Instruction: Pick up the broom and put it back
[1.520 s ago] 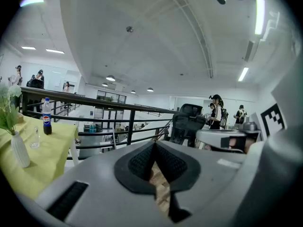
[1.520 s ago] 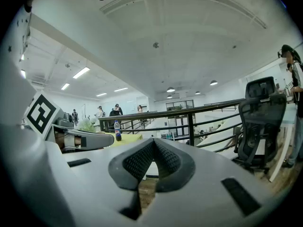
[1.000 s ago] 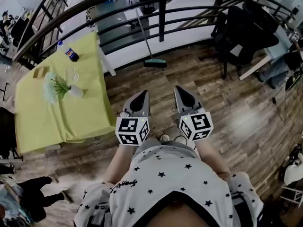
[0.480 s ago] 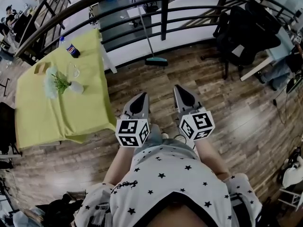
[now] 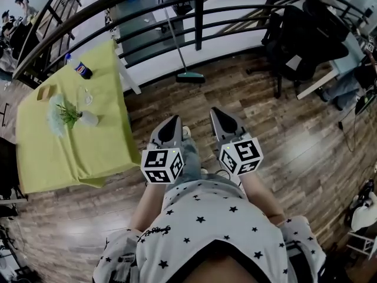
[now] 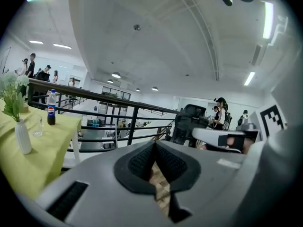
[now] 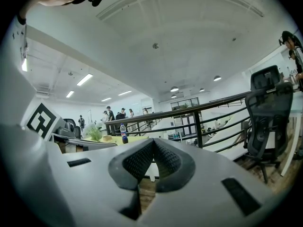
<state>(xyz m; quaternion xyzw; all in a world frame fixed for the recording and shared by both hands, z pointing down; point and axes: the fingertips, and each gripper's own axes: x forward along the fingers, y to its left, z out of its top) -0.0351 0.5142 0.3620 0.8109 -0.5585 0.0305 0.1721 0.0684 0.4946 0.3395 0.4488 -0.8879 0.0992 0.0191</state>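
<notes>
Grey-jawed and gripping nothing: holding the left gripper (image 5: pixel 174 121) out in front of the star-print shirt (image 5: pixel 206 229), pointing ahead over the wooden floor (image 5: pixel 277 134), its dark ribbed pads pressing fully together at the tips with only floorboards showing in the notch beneath them. Holding the right gripper (image 5: pixel 217 113) just beside it, near parallel, likewise closed all the way and carrying nothing, pads meeting tip to tip in the right gripper view. Leaving the broom (image 5: pixel 190 77) untouched and well ahead of both grippers: standing on its teal head on the floorboards, thin handle slanting up across the bars of the black metal railing (image 5: pixel 200 22). Standing next to a table (image 5: pixel 65 158) under a yellow-green cloth on the left, bearing a cola bottle (image 5: pixel 83 70) near its far corner, a white vase (image 5: pixel 88 118) of greenery, and a small wooden box (image 5: pixel 46 92). Facing a black office chair (image 5: pixel 297 46) parked by the railing at the upper right, apart from the broom.
</notes>
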